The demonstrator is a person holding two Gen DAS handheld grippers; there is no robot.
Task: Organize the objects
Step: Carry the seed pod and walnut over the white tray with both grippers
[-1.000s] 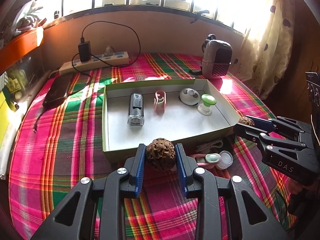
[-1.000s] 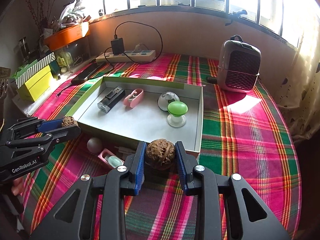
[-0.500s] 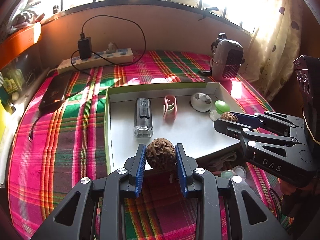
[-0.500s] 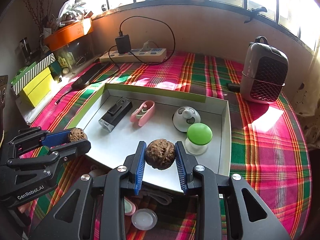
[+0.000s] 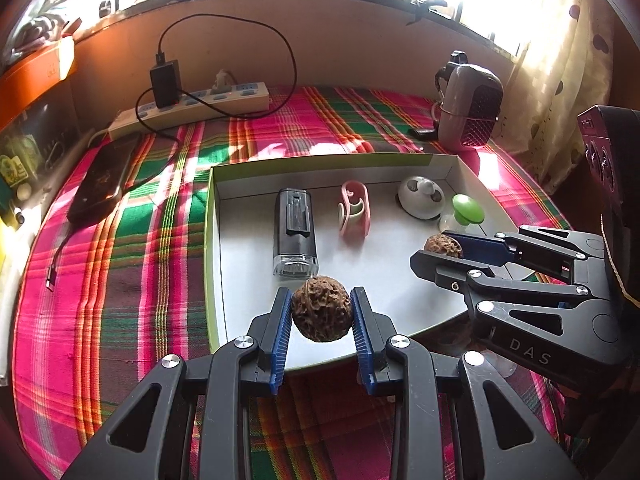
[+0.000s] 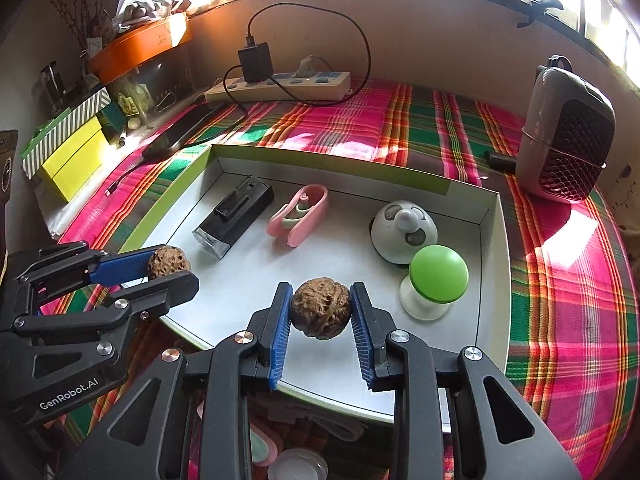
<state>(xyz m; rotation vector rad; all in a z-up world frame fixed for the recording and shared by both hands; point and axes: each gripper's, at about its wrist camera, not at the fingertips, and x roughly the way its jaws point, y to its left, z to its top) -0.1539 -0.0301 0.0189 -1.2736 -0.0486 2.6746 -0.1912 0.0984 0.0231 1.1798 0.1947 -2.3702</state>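
Note:
A shallow white tray with a green rim (image 5: pixel 216 216) (image 6: pixel 320 163) lies on the plaid cloth. In it are a black flashlight (image 5: pixel 295 228) (image 6: pixel 236 214), a pink clip (image 5: pixel 354 210) (image 6: pixel 300 214), a white round gadget (image 5: pixel 420 200) (image 6: pixel 402 228) and a green-capped knob (image 5: pixel 467 209) (image 6: pixel 438 276). My left gripper (image 5: pixel 320 295) (image 6: pixel 176 267) is shut on a brown walnut (image 5: pixel 322 312) (image 6: pixel 168 261) above the tray's near left part. My right gripper (image 6: pixel 320 294) (image 5: pixel 434 249) is shut on a second walnut (image 6: pixel 320 312) (image 5: pixel 443 245) above the tray's near middle, beside the green knob.
A power strip with a black charger (image 5: pixel 192 98) (image 6: pixel 280 80) lies at the back. A small heater (image 5: pixel 470 106) (image 6: pixel 566 136) stands back right. A black phone (image 5: pixel 102 176) lies at left. Yellow boxes (image 6: pixel 74 152) sit far left. A clear lid (image 6: pixel 296 467) lies before the tray.
Both grippers, each still holding its walnut, have moved forward from in front of the tray's near wall to above the tray floor and have sunk a little.

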